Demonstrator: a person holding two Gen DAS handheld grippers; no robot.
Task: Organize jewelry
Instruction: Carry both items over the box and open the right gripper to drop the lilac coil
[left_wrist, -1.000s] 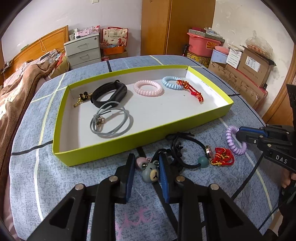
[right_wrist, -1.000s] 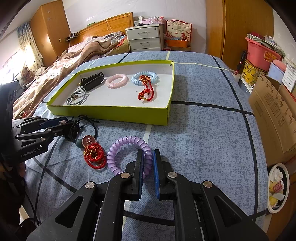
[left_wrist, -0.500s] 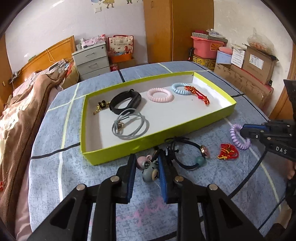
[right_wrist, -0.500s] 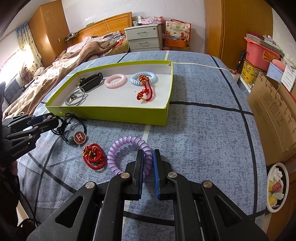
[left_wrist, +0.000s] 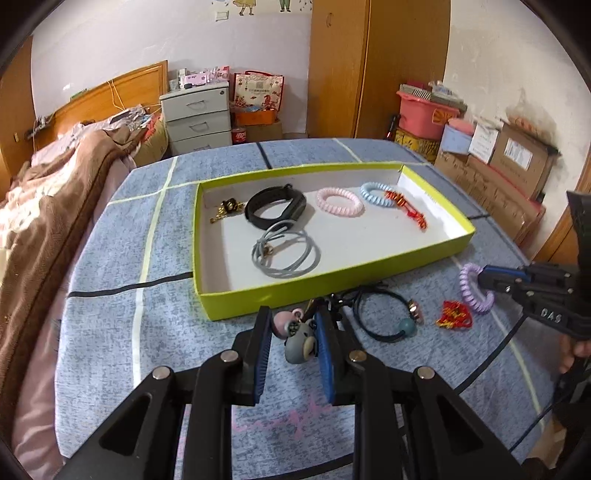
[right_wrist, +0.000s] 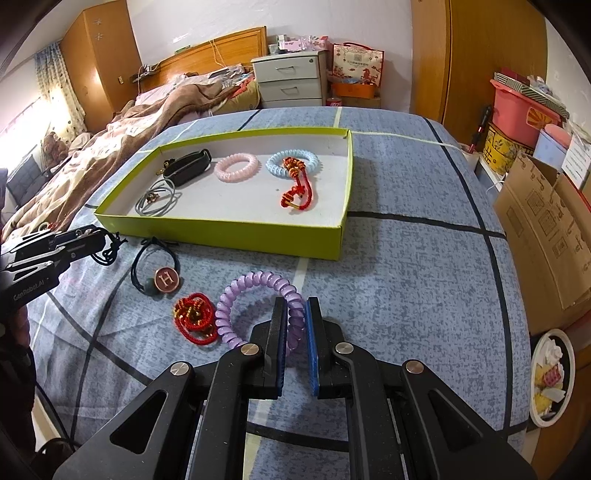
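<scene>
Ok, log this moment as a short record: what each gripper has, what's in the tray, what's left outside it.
left gripper: shut on the bear charm hair tie, lifted in front of the tray
right gripper: shut on the purple coil hair tie
tray: green, open-topped, on the blue bedspread
in tray: black band, grey cords, pink coil, blue coil, red knotted bracelet, small gold piece
outside tray: black cord with H charm, red beaded bracelet
</scene>
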